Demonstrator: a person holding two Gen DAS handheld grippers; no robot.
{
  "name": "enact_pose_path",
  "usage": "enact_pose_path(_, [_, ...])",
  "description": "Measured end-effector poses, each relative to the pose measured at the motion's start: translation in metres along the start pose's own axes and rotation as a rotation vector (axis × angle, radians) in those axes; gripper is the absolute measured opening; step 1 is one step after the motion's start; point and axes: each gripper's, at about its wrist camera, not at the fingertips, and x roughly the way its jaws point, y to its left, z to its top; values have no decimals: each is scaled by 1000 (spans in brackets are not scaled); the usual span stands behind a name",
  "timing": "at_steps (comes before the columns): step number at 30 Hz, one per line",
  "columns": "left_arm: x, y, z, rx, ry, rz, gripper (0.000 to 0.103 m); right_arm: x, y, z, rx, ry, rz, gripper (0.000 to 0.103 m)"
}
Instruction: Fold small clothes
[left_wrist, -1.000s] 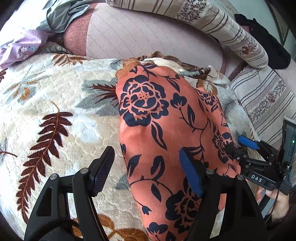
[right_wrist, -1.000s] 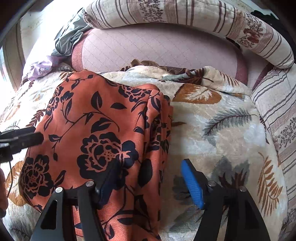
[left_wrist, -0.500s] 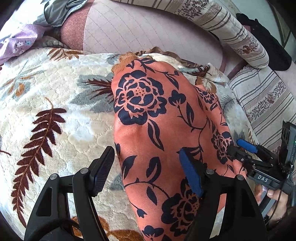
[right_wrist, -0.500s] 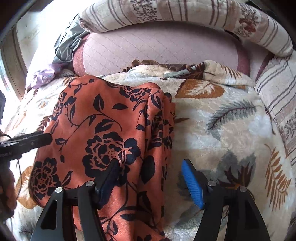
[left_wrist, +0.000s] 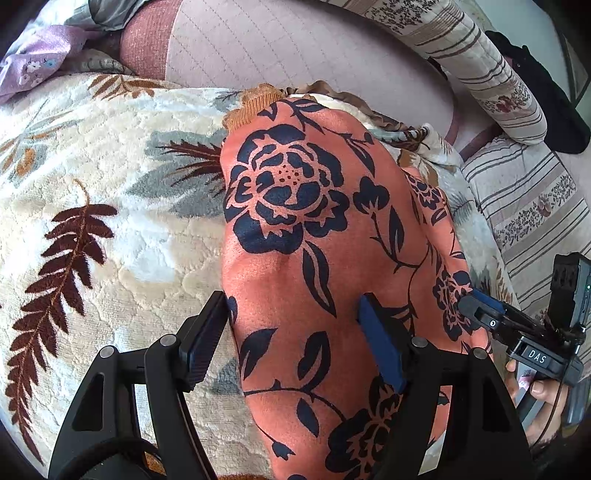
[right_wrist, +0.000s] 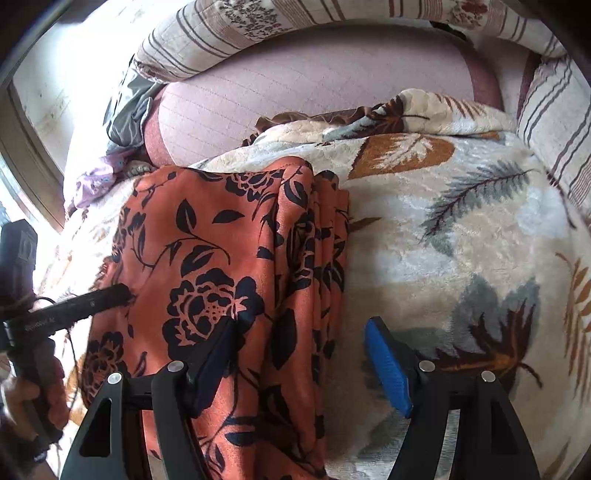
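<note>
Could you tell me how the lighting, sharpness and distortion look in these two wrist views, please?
Left wrist view: even daylight, orange floral garment sharp, fisheye bends the striped pillow and darkens the corners. Right wrist view: the upper left edge is washed out by glare, the leaf-print blanket is sharp, and the same barrel distortion shows.

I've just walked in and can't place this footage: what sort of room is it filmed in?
Probably a home bedroom or sitting room, on a bed or couch. An orange floral garment lies on a plush leaf-patterned blanket, with a striped floral quilt rolled up behind it and a pink quilted cushion.
</note>
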Motion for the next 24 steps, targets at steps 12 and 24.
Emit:
enact_pose_path(12, [28, 8, 15, -28, 51, -53, 82, 44, -24, 8, 164, 51, 174, 74])
enact_pose_path(24, [13, -7, 13, 46, -1, -15, 49, 42, -7, 9, 173, 24, 178, 37])
